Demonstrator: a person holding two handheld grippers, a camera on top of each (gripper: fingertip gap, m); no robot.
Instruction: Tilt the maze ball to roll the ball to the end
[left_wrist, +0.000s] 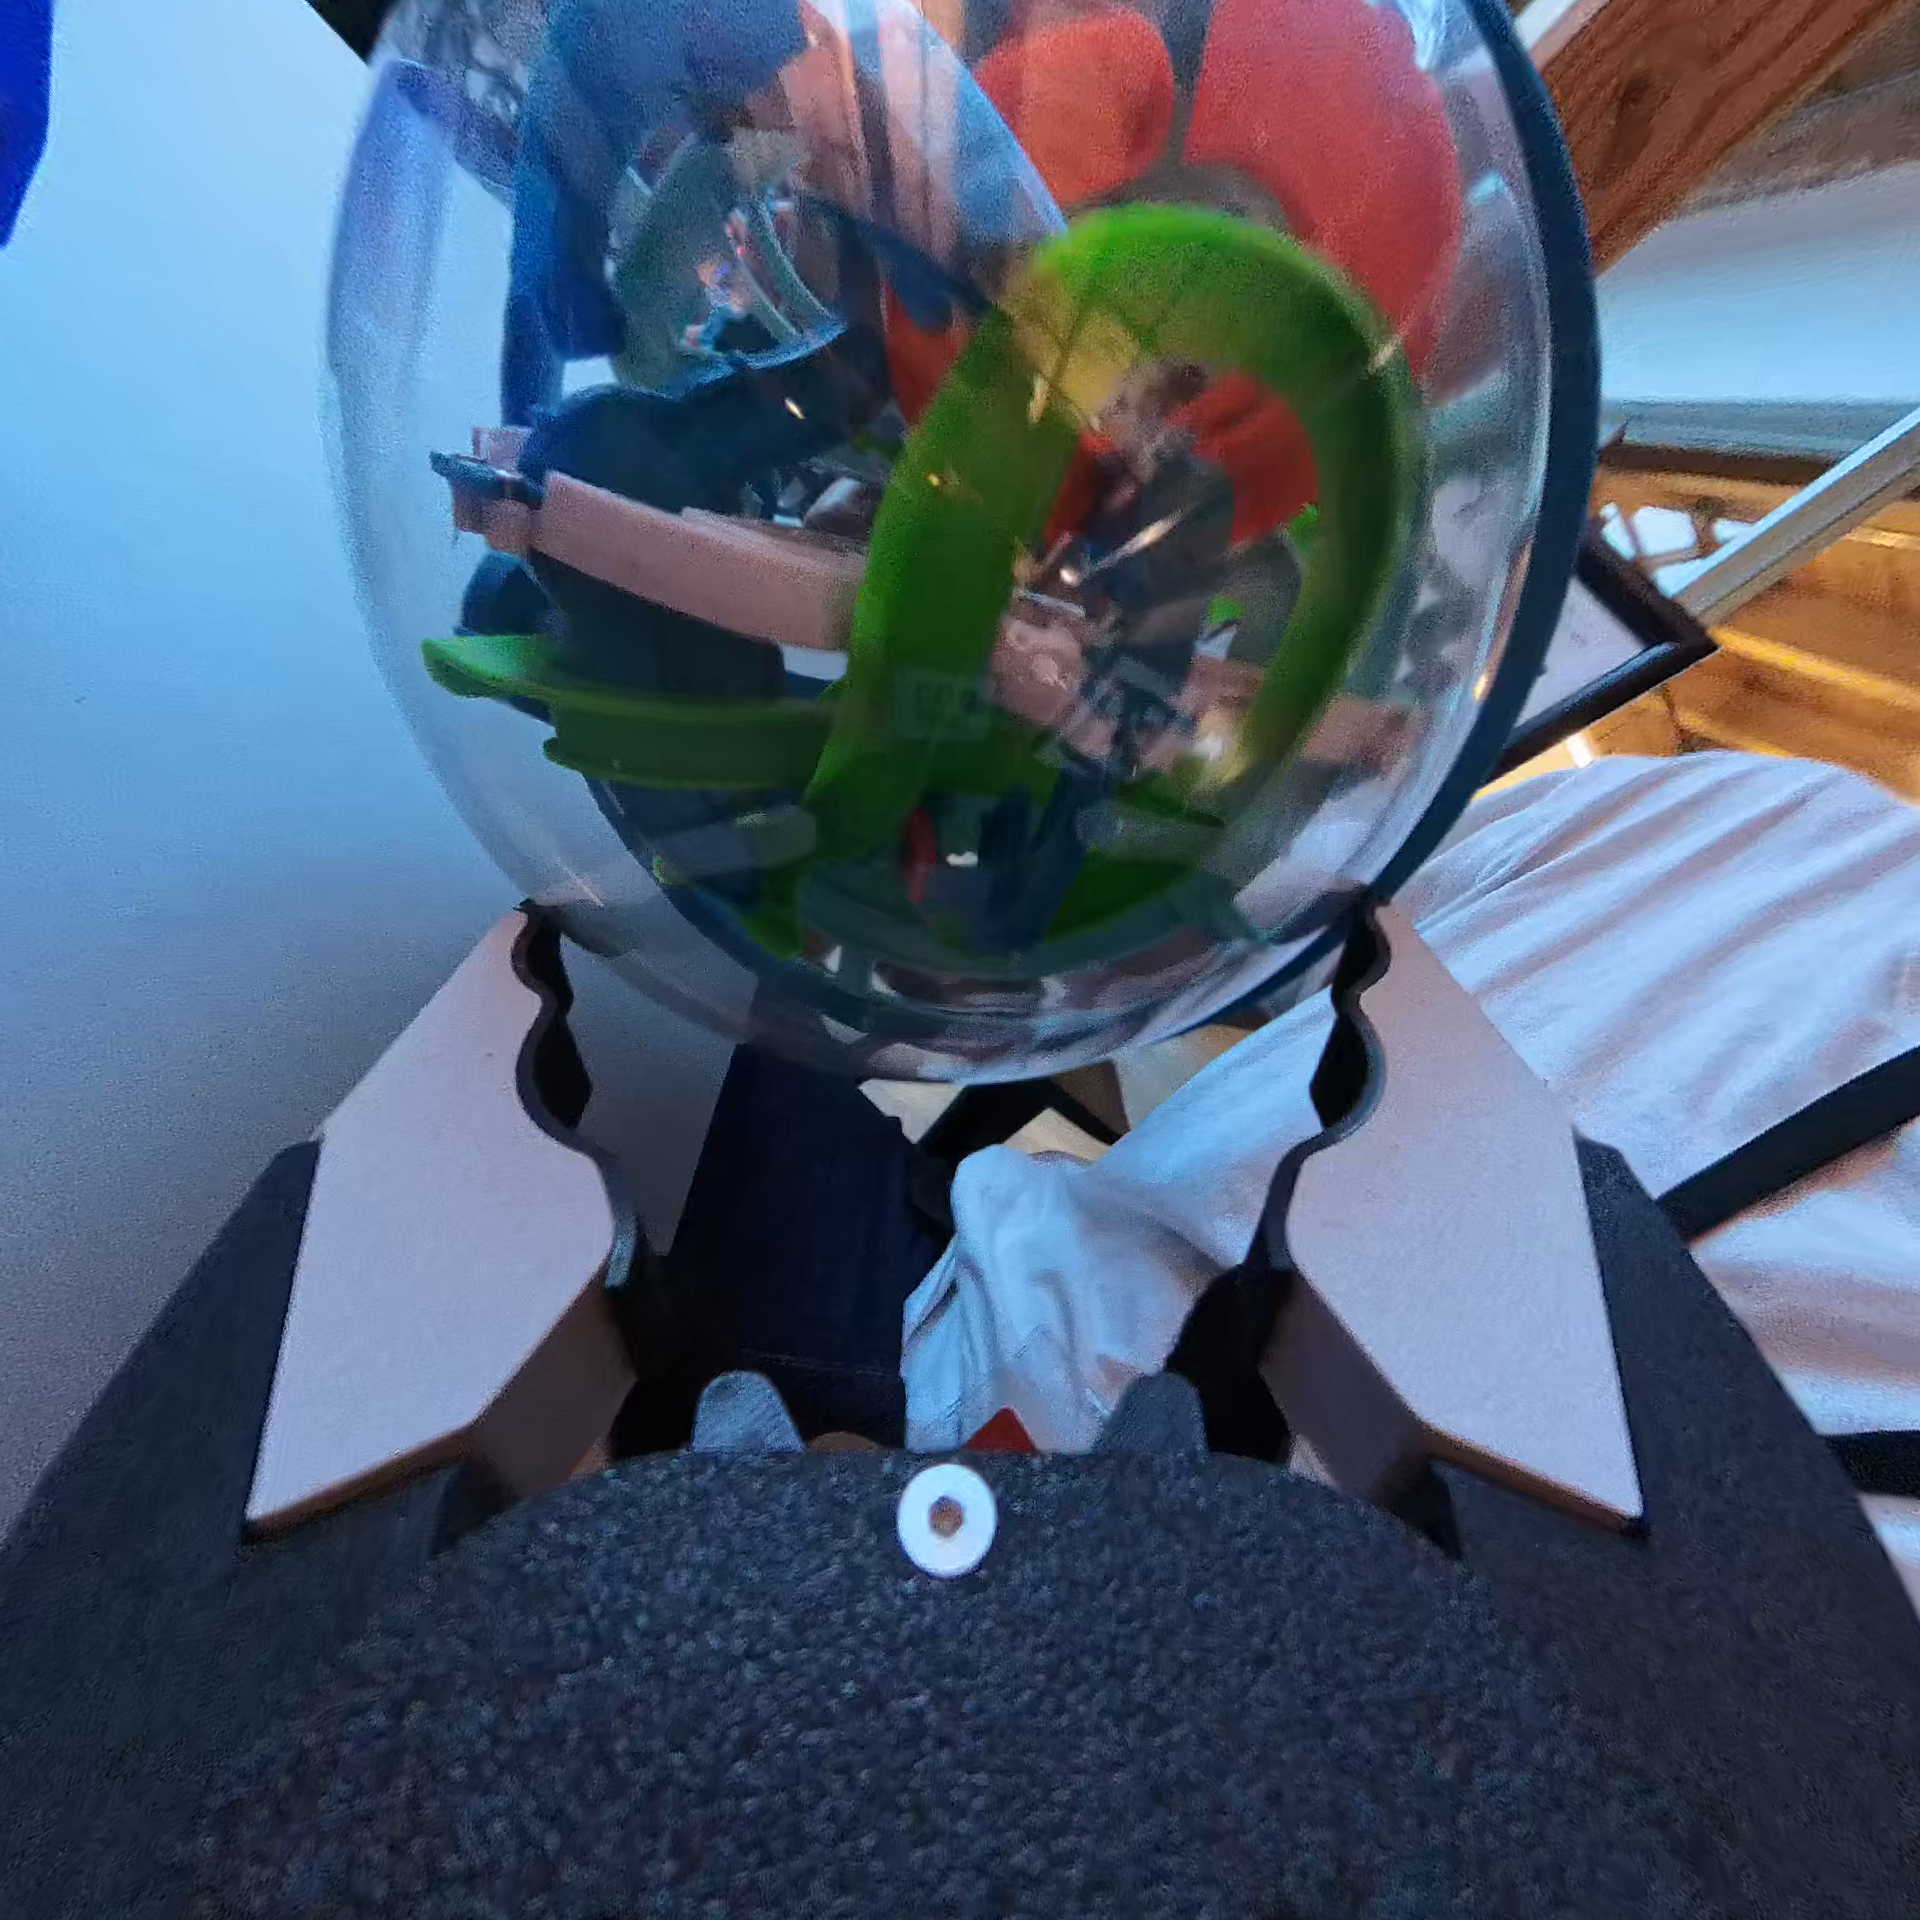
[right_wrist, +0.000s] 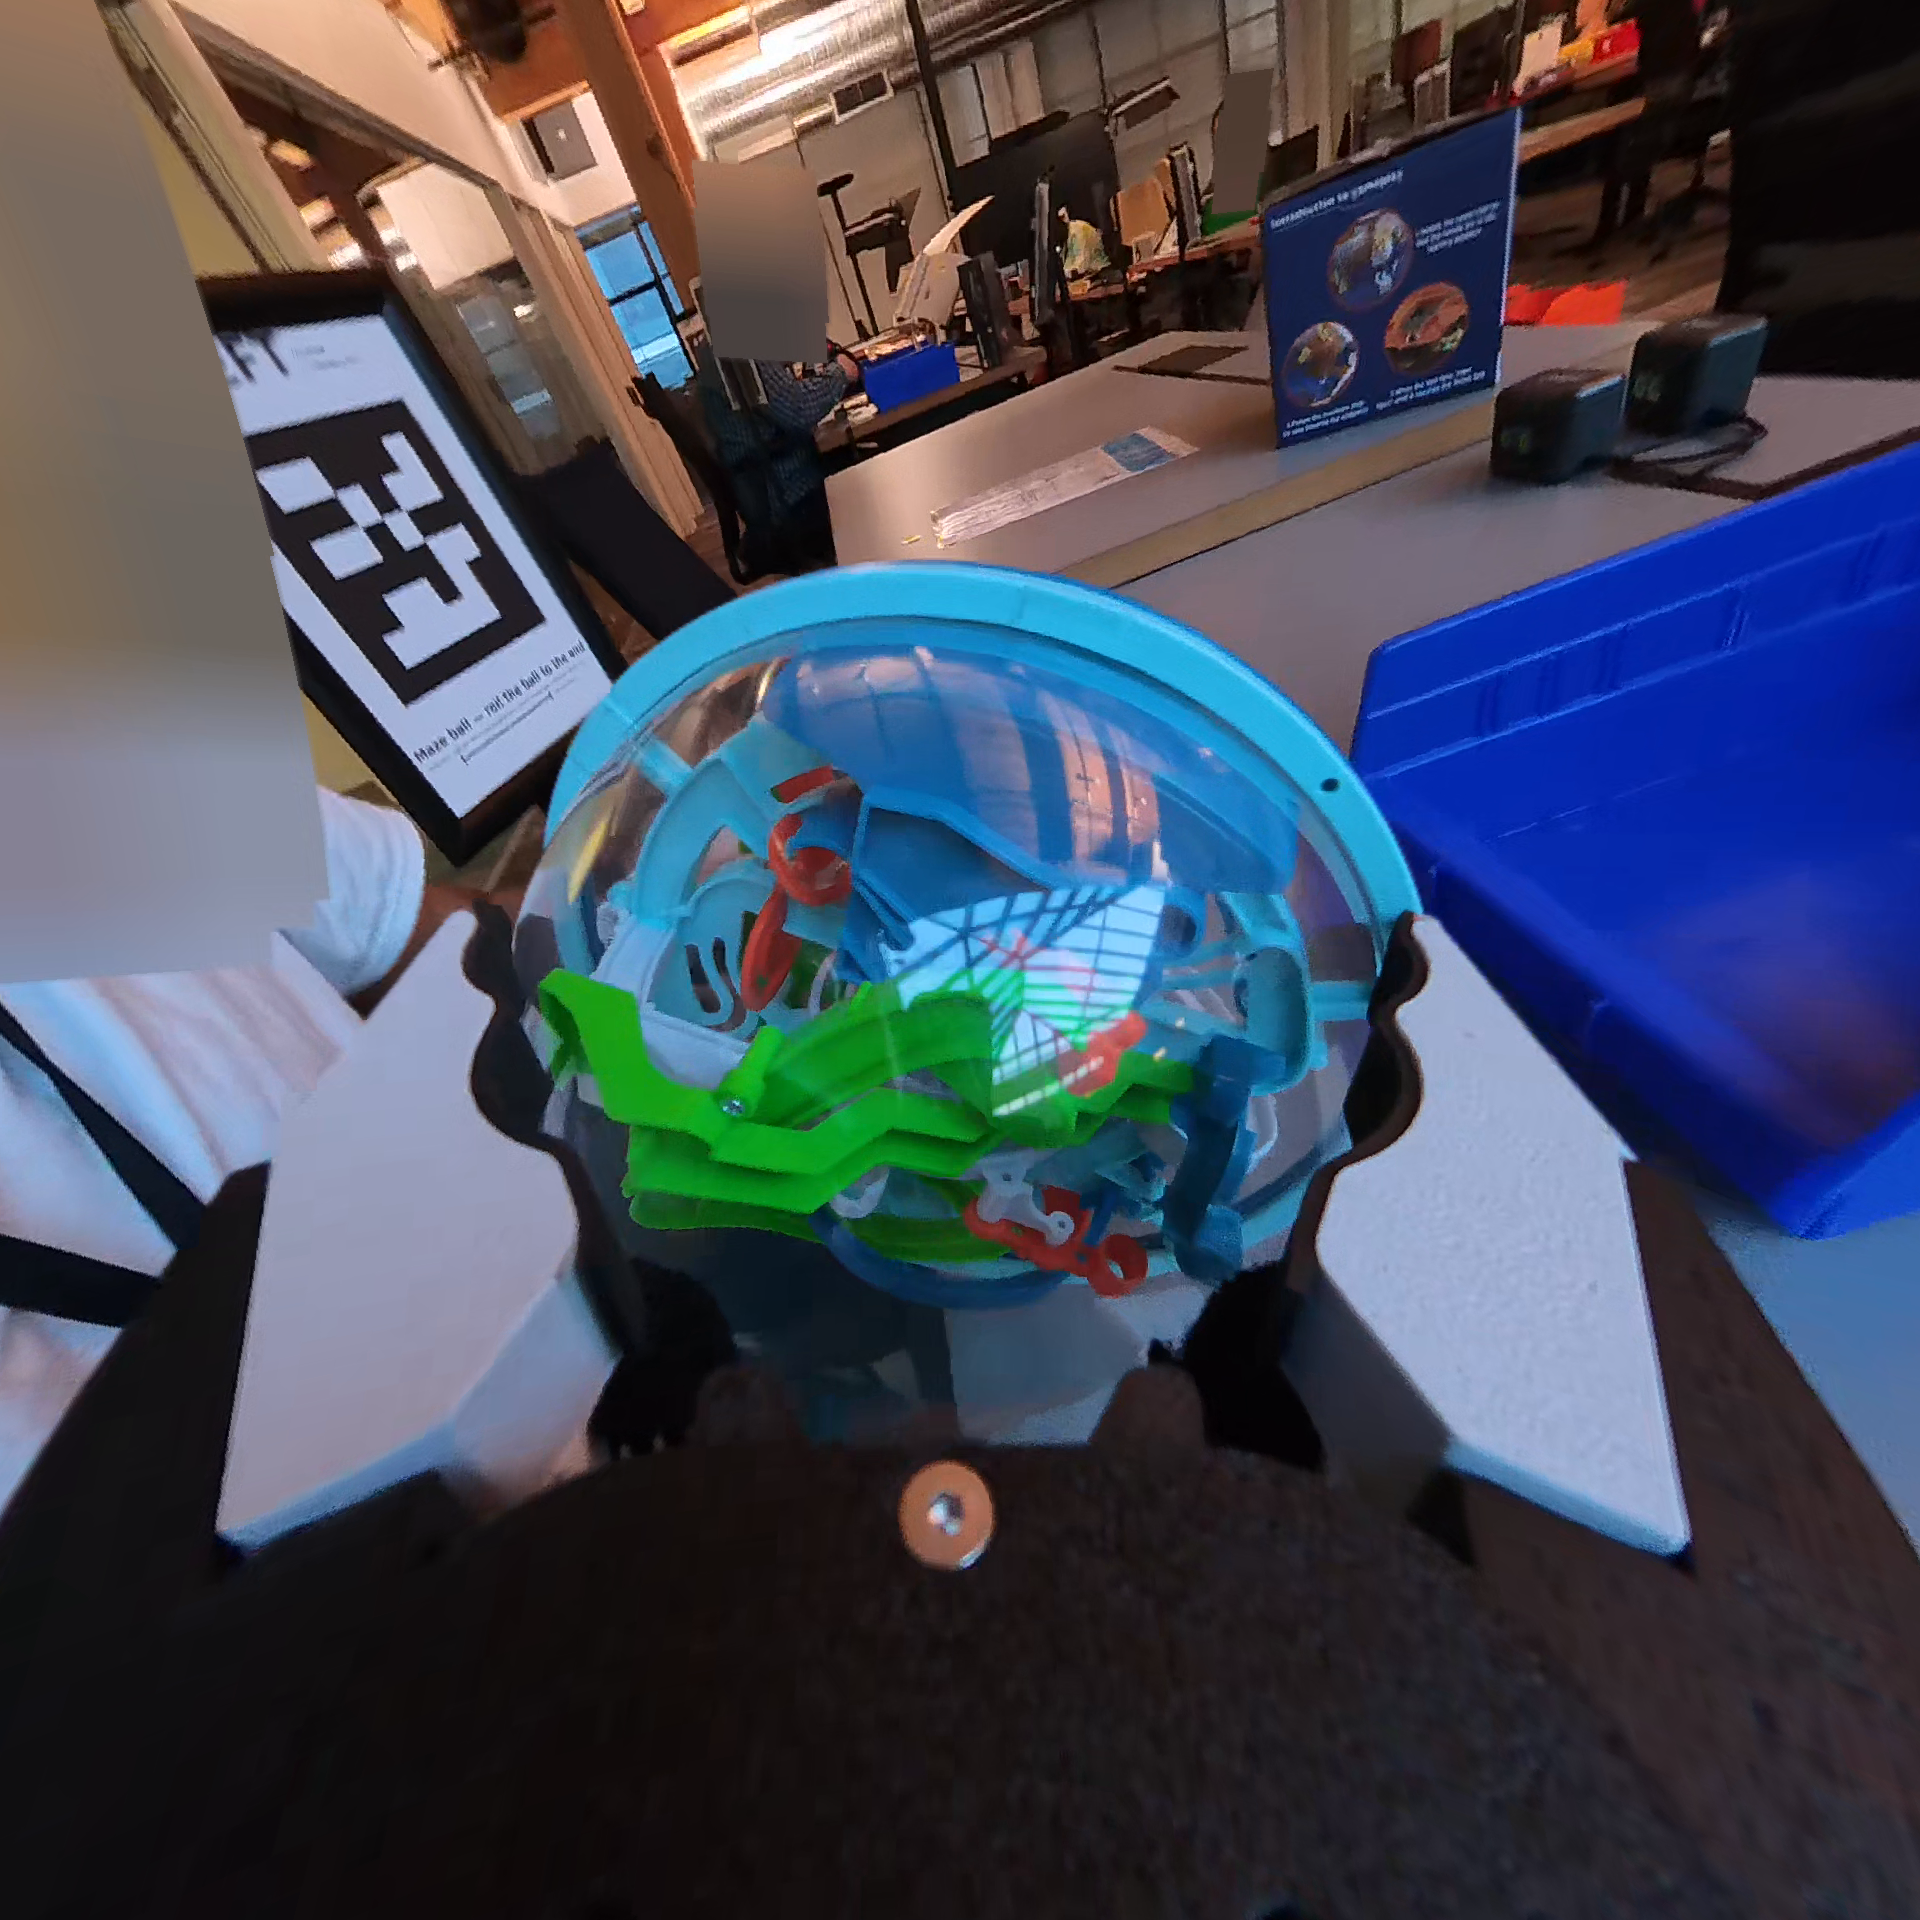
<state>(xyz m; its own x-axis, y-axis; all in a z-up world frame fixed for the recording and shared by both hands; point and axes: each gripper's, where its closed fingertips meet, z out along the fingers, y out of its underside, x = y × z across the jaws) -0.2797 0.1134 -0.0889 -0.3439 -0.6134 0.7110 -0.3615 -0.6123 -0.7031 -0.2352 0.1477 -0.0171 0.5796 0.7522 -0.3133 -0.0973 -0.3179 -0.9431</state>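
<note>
The maze ball (right_wrist: 966, 935) is a clear sphere with a light-blue rim and green, blue, red and white tracks inside. My right gripper (right_wrist: 945, 1039) is shut on it, with a finger on each side. A small silvery ball (right_wrist: 736, 1107) sits on a green track at the left of centre. In the left wrist view the maze ball (left_wrist: 935, 540) fills the upper middle and is blurred. My left gripper (left_wrist: 951, 935) is spread wide, its fingertips (left_wrist: 540, 935) pressed on the sphere's lower near side. I cannot see the small ball in that view.
A blue bin (right_wrist: 1662, 883) stands close on the right, on a grey table (right_wrist: 1247, 540). A framed sign with a black-and-white marker (right_wrist: 416, 582) leans at the left. A person in a white shirt (left_wrist: 1610, 987) is close behind the maze ball. A blue display card (right_wrist: 1382, 281) and two dark boxes (right_wrist: 1558, 426) stand farther back.
</note>
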